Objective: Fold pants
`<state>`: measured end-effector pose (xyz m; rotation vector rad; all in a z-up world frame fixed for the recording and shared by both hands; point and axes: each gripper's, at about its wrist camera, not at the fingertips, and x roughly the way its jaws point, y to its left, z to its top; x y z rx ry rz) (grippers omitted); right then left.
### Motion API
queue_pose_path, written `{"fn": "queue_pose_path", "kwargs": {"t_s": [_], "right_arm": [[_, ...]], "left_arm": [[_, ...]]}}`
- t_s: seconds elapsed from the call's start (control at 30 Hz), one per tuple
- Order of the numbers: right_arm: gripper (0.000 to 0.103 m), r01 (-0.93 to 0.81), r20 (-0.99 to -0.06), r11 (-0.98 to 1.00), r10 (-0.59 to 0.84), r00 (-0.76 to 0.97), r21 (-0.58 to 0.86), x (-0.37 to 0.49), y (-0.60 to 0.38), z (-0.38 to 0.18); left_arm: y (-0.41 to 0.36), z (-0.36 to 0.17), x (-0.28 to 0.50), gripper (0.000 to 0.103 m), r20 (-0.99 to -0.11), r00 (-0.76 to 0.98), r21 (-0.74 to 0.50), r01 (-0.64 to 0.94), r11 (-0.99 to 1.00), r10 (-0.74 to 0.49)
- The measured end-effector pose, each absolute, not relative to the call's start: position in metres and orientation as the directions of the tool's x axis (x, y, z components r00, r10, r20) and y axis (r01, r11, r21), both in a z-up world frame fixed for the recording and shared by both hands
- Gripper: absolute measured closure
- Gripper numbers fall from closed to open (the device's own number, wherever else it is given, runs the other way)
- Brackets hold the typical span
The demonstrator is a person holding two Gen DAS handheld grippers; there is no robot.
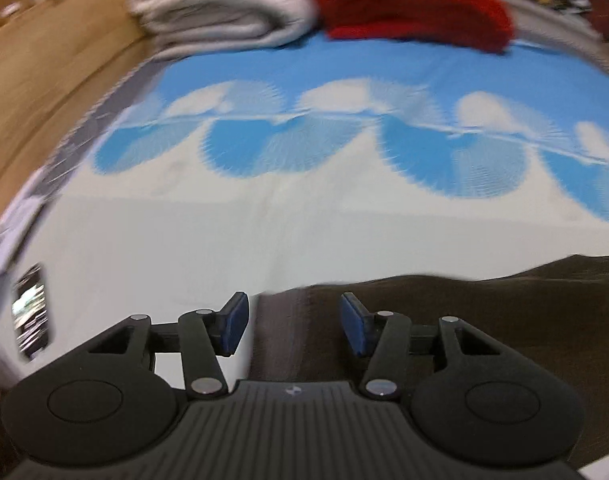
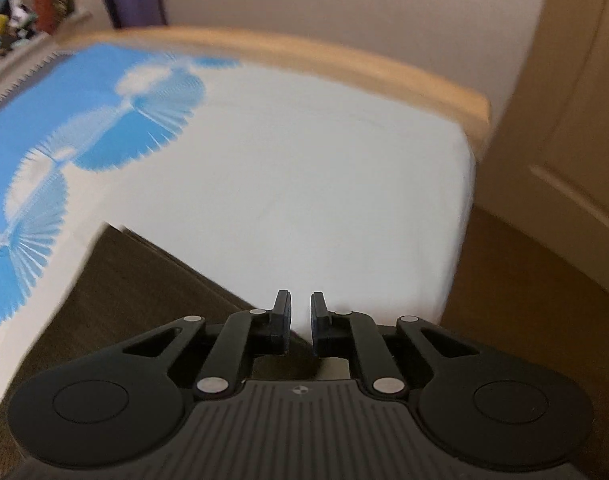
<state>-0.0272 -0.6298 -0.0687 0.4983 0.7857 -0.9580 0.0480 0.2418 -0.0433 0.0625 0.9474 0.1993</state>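
Dark brown pants lie flat on a bed sheet printed white and blue. In the left wrist view my left gripper is open, hovering over the pants' left edge, holding nothing. In the right wrist view the pants lie at lower left, with a corner running under the fingers. My right gripper has its jaws nearly together with a narrow gap; no cloth shows between them. Both views are motion-blurred.
A folded cream stack and a folded red stack sit at the far end of the bed. A wooden rail runs along the left. A phone lies at the left. The bed's wooden footboard and a door stand beyond.
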Motion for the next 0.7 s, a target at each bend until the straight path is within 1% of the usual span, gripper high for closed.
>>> {"fn": "queue_pose_path", "kwargs": {"t_s": [0.07,0.13,0.17,0.2,0.23,0.27,0.33,0.47,0.53,0.57,0.6,0.67,0.7], "right_arm": [[0.092,0.853,-0.771,0.519,-0.524,0.362,0.047,-0.027,-0.632,-0.068],[0.090,0.845,-0.792,0.528,-0.477,0.381,0.088,-0.027,-0.636,-0.071],[0.085,0.842,-0.809,0.527,-0.444,0.386,0.113,-0.027,-0.638,-0.076],[0.078,0.840,-0.828,0.525,-0.404,0.388,0.138,-0.027,-0.642,-0.081],[0.075,0.839,-0.842,0.520,-0.372,0.390,0.159,-0.027,-0.644,-0.085],[0.072,0.839,-0.855,0.511,-0.336,0.394,0.186,-0.029,-0.647,-0.089],[0.069,0.843,-0.865,0.500,-0.314,0.391,0.200,-0.033,-0.645,-0.094],[0.068,0.858,-0.866,0.466,-0.315,0.388,0.215,-0.044,-0.650,-0.096],[0.066,0.865,-0.866,0.459,-0.326,0.378,0.205,-0.047,-0.652,-0.097],[0.063,0.871,-0.869,0.451,-0.331,0.367,0.196,-0.050,-0.652,-0.097],[0.061,0.878,-0.872,0.438,-0.332,0.359,0.195,-0.053,-0.654,-0.097],[0.061,0.889,-0.877,0.407,-0.325,0.354,0.209,-0.060,-0.658,-0.100],[0.061,0.891,-0.878,0.398,-0.317,0.358,0.220,-0.060,-0.661,-0.102]], "left_arm": [[0.230,-0.052,0.060,0.050,-0.827,0.553,0.073,-0.080,0.994,0.105],[0.220,-0.066,0.071,0.061,-0.859,0.510,0.027,-0.038,0.999,0.043],[0.214,-0.072,0.075,0.064,-0.870,0.492,0.017,-0.014,1.000,0.022],[0.209,-0.077,0.077,0.068,-0.876,0.482,0.005,0.011,1.000,-0.001],[0.202,-0.079,0.078,0.072,-0.878,0.479,-0.010,0.038,0.999,-0.027],[0.195,-0.082,0.079,0.073,-0.877,0.478,-0.026,0.064,0.998,-0.053],[0.179,-0.085,0.080,0.073,-0.873,0.473,-0.067,0.129,0.989,-0.121],[0.134,-0.089,0.080,0.073,-0.850,0.473,-0.097,0.294,0.951,-0.233],[0.111,-0.094,0.081,0.073,-0.840,0.465,-0.108,0.362,0.926,-0.280],[0.101,-0.097,0.080,0.073,-0.835,0.459,-0.119,0.388,0.914,-0.304],[0.092,-0.101,0.083,0.073,-0.836,0.447,-0.125,0.410,0.903,-0.318],[0.073,-0.109,0.089,0.074,-0.848,0.441,-0.086,0.435,0.896,-0.296],[0.067,-0.114,0.095,0.078,-0.851,0.443,-0.073,0.434,0.898,-0.283]]}}
